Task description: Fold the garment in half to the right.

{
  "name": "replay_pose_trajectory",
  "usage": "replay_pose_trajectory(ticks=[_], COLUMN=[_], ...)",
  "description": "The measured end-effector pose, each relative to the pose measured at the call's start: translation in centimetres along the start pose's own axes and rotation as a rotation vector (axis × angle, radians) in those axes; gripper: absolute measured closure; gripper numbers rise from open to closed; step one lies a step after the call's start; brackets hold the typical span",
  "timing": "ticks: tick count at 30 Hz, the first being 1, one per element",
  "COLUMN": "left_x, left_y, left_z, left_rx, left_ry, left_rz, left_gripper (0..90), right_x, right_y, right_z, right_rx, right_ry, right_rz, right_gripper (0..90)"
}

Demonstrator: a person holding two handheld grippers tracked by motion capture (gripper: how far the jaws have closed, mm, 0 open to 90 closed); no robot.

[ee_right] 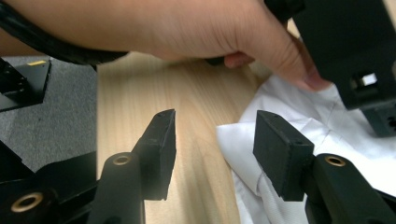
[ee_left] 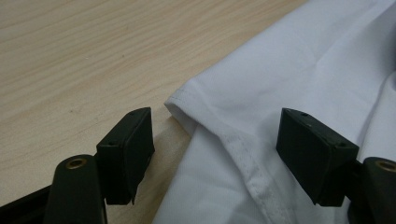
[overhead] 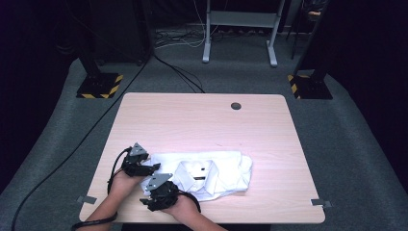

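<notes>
A white folded shirt (overhead: 211, 175) lies on the near half of the wooden table (overhead: 202, 120), collar up. My left gripper (overhead: 153, 168) sits at the shirt's left end. In the left gripper view it (ee_left: 215, 126) is open, and a hemmed corner of the shirt (ee_left: 303, 70) lies between its jaws, apart from both pads. My right gripper (overhead: 148, 202) is at the shirt's near left corner. It (ee_right: 215, 121) is open over bare wood, with the shirt's edge (ee_right: 317, 121) beside its right jaw. The person's left hand (ee_right: 187, 28) and the other gripper's body (ee_right: 345, 46) lie beyond.
A round cable hole (overhead: 235, 106) sits near the table's far edge. Grey tape marks (overhead: 86, 199) (overhead: 320, 203) flag the near corners. Two stands with yellow-black bases (overhead: 98, 85) (overhead: 310, 86), a white desk frame (overhead: 240, 29) and floor cables lie beyond.
</notes>
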State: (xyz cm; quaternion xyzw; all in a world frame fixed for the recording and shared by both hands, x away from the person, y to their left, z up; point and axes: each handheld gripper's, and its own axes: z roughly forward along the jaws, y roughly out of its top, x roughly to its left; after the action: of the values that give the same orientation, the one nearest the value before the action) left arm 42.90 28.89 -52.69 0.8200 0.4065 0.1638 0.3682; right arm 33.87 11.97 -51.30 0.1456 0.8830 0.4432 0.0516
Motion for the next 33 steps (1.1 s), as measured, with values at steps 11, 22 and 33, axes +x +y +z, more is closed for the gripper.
replay_pose_trajectory(ticks=[11,22,33], left_x=[0.0,-0.1,-0.1], left_y=[0.0,0.0,0.0], left_z=[0.0,0.0,0.0], left_rx=[-0.001,-0.005,-0.011], left_ry=[-0.007,-0.007,-0.013], left_rz=[0.001,0.003,0.002], left_gripper=[28.1,29.0,31.1], right_x=[-1.0,-0.5,-1.5], right_y=[-0.7,-0.7,-0.8], right_z=[1.4,1.7,1.5], right_rx=[0.077,0.079,0.052], right_ry=[-0.022,-0.123,-0.137], right_rz=[0.029,-0.026,0.108], right_gripper=[46.4,61.5,82.2])
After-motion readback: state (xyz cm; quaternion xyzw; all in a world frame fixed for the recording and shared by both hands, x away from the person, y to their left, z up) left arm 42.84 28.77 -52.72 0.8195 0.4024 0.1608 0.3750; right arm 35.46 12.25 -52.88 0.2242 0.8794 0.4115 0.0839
